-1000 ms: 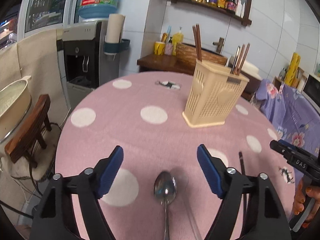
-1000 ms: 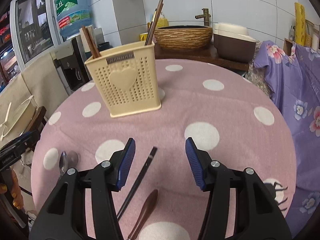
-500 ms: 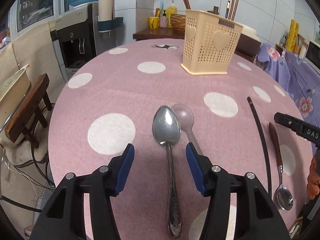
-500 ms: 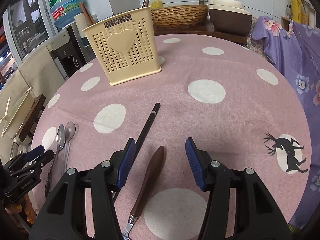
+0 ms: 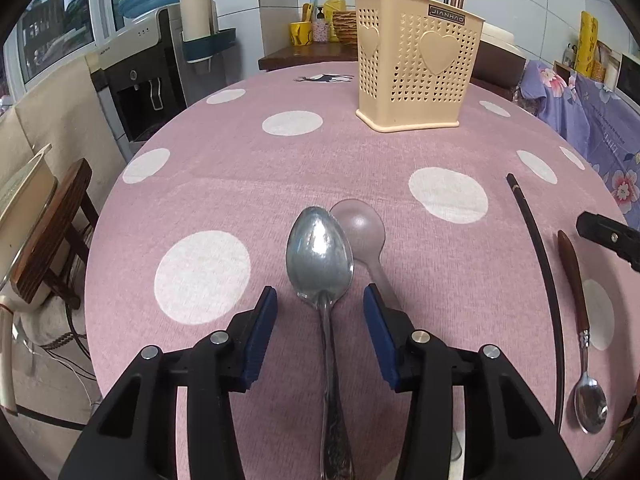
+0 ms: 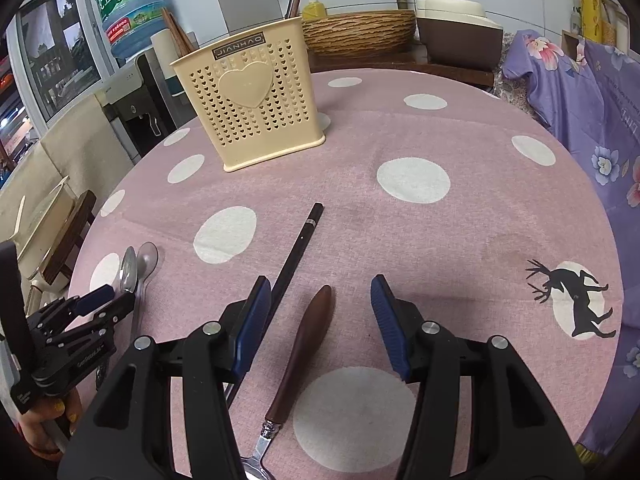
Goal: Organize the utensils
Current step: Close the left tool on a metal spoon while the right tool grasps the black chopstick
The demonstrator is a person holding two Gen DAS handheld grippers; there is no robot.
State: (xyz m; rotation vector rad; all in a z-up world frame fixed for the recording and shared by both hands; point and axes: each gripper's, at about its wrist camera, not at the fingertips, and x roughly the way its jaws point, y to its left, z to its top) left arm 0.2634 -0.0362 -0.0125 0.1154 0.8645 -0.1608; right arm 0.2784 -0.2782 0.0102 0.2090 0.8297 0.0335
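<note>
A steel spoon (image 5: 320, 256) lies on the pink dotted table, its handle between the fingers of my open left gripper (image 5: 320, 304). A translucent spoon (image 5: 360, 228) lies just right of it, partly under the right finger. A black chopstick (image 5: 540, 272) and a brown-handled spoon (image 5: 574, 280) lie at the right. My open right gripper (image 6: 318, 300) straddles the brown spoon handle (image 6: 308, 336); the chopstick (image 6: 298, 248) runs under its left finger. A cream utensil holder (image 6: 250, 100) with chopsticks stands at the far side.
The left gripper (image 6: 80, 320) shows at the right wrist view's left edge beside the two spoons (image 6: 134, 264). The table edge drops to a wooden stool (image 5: 44, 236) on the left. A purple floral cloth (image 6: 580, 92) lies to the right.
Both grippers have come lower and closer to the table. The left now straddles the steel spoon's neck; the right straddles the brown handle. Neither has closed.
</note>
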